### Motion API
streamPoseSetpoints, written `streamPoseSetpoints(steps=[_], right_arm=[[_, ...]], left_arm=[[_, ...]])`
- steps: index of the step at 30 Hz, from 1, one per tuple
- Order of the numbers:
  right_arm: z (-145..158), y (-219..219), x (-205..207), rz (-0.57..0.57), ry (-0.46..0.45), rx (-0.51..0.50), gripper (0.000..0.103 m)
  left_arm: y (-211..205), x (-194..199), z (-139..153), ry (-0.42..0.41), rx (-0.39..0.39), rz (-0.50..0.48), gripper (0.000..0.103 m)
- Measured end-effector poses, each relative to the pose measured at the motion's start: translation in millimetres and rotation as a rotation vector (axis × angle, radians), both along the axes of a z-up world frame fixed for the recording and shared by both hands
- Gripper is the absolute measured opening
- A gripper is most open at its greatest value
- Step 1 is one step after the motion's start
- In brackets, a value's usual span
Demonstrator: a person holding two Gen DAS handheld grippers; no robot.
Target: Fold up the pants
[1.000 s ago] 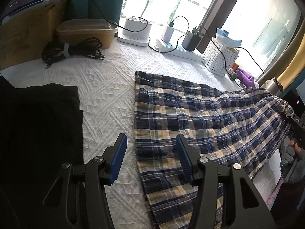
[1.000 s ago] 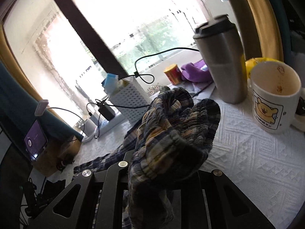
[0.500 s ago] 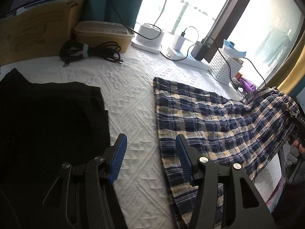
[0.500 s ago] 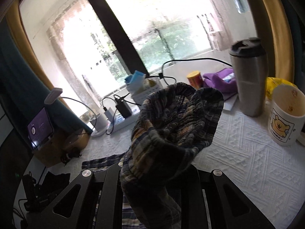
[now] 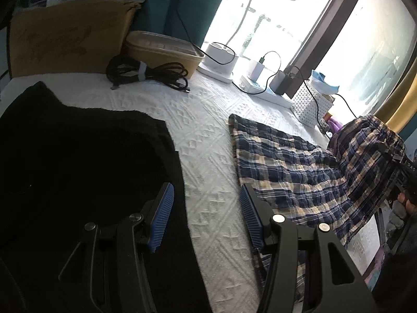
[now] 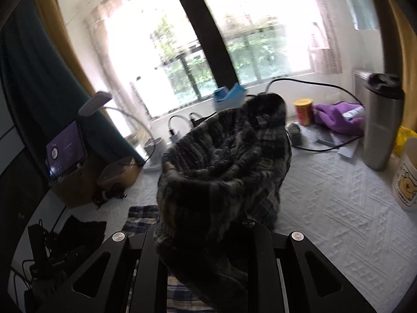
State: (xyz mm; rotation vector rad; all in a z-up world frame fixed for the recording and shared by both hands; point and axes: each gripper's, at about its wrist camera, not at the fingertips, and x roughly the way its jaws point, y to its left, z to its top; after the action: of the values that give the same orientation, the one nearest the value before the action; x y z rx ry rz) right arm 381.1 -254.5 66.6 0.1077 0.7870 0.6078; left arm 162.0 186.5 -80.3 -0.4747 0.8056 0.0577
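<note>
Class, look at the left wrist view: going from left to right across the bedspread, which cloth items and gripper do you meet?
Black garment → left gripper, jaws open over the white bedspread → plaid pants → right gripper, holding up the far end of the pants.

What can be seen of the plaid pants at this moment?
The plaid pants are thin, crinkled woven cloth in navy, white and pale yellow checks. The hem end lies flat on the white textured bedspread; the gathered waistband end is lifted off it, bunched and shut in the right gripper. The cloth sags between the two. The open left gripper hovers at the near hem edge, one of its fingers over the cloth.
</note>
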Motion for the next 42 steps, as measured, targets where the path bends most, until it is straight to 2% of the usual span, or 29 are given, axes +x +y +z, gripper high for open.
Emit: streamPoseSetpoints(steps=[6,18,31,33,34,35,37,42], right_arm=[[-10.8,39.0,-10.2,0.074,0.021,-0.020,0.018],[-58.0,130.3,-46.9,0.274,0.125,-0.092,0.018],[-88.7,172.0,-70.3,0.373,0.179,-0.202,0.019],[-90.1,174.6,-73.8,0.387,0.174,-0.218,0.029],[-90.6,175.1,-75.1,0.394,0.179,-0.216,0.042],[-90.6,174.9,-76.1,0.399,0.180,-0.216,0.064],[-88.4,173.9,-78.8,0.419,0.176,-0.186,0.087],[-78.0,168.4,-87.5,0.459,0.135,-0.156,0.087]], left_arm=[[13.1,-8.6,-2.9,-0.010,-0.019,0.013,0.053],[35.4,-25.6,-5.1,-0.030,-0.039,0.055,0.053],[38.0,-31.7,-3.9,-0.030,-0.036,0.067,0.053],[36.5,-31.5,-2.3,-0.032,-0.032,0.064,0.053],[35.0,-31.1,-1.3,-0.032,-0.029,0.062,0.053],[33.4,-30.9,-0.3,-0.033,-0.026,0.059,0.053],[29.6,-30.1,1.4,-0.030,-0.018,0.054,0.053],[18.7,-26.7,6.4,-0.021,0.004,0.041,0.053]])
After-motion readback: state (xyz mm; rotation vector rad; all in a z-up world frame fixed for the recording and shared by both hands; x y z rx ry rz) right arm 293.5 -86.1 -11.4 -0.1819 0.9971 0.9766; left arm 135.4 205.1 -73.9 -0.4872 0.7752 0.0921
